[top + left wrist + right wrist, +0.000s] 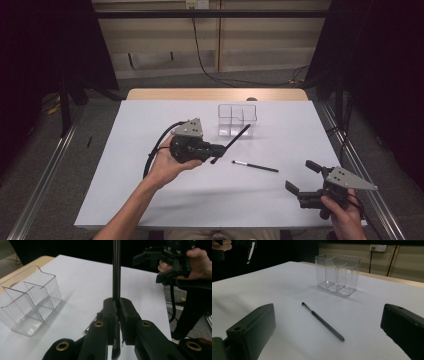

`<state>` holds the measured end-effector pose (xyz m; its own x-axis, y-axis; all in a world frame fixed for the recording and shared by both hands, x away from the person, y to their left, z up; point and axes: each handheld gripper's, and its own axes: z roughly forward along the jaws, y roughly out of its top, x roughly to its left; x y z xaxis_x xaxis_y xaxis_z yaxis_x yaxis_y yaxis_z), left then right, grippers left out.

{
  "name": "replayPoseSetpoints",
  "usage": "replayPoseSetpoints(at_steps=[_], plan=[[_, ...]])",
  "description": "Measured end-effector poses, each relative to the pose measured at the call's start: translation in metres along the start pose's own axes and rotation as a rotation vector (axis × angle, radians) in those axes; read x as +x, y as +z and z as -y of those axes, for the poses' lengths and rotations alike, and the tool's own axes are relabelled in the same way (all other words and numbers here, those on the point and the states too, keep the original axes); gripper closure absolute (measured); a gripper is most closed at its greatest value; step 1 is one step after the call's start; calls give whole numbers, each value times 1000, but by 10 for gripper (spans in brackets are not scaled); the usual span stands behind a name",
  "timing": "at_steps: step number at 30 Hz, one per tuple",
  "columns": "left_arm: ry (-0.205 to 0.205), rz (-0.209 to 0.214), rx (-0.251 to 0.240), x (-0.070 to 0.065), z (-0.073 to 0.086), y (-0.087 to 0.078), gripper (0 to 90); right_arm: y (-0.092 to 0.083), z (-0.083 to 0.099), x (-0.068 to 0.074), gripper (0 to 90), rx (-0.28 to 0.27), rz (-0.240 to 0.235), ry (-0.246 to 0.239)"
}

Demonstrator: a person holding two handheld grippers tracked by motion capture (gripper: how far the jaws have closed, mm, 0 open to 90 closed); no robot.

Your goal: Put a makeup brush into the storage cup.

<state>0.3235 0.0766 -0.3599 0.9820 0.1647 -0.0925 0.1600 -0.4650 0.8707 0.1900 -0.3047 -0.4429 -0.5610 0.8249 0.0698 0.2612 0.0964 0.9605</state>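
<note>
In the high view, the left tool (216, 148) is seen clenched on a slim dark brush (234, 141), which is held off the white bench (150, 130) with its long axis slanting up and away toward the clear organizer (237, 120). The upper end of the held brush lies just in front of the organizer's near wall, so the box is judged to lie ahead of and slightly right of this tool, and the left hand is plainly the nearer one. A second brush (255, 166) is seen lying flat on the bench, its axis running left to right, between the two hands. The right tool (301, 176) is held released near the bench's right front corner, nothing between its jaws.

In the left gripper view, the jaws are shown pressed together on the held brush (116, 272), which stands up the middle of the picture; the organizer (30, 302) is seen to its left, empty, and apart from the brush.

In the right gripper view, the wide-parted jaws frame the lying brush (323, 321), its axis running from near the tool away toward the organizer (338, 273) beyond.
</note>
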Motion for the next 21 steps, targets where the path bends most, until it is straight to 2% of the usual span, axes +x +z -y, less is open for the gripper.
replayPoseSetpoints(at_steps=[1, 5, 6, 8, 11, 14, 16, 17, 19, 21], plan=[[3, -3, 16, -1, -1, 1, 841, 0, 0, 0, 0, 2, 0, 2], [34, 8, 131, -7, -5, 3, 841, 0, 0, 0, 0, 4, -3, 3], [63, 1, 169, -9, -6, 3, 841, 1, 0, 0, 0, 5, -7, 7], [96, -11, 211, -12, -8, 3, 840, 1, -1, 1, 0, 8, -11, 10], [125, -17, 271, -15, -8, 5, 840, 2, -1, 2, 0, 13, -21, 10], [124, 3, 324, -15, -7, 7, 840, 2, -1, 3, 4, 20, -38, 34], [128, -20, 371, -20, -8, 10, 840, 2, 0, 4, 5, 25, -45, 39], [122, -17, 399, -23, -9, 11, 840, 3, 0, 4, 6, 24, -49, 39], [112, -26, 417, -27, -12, 12, 840, 3, 0, 5, 6, 25, -57, 32], [94, -5, 419, -27, -12, 13, 841, 4, 0, 6, 7, 35, -67, 31]])
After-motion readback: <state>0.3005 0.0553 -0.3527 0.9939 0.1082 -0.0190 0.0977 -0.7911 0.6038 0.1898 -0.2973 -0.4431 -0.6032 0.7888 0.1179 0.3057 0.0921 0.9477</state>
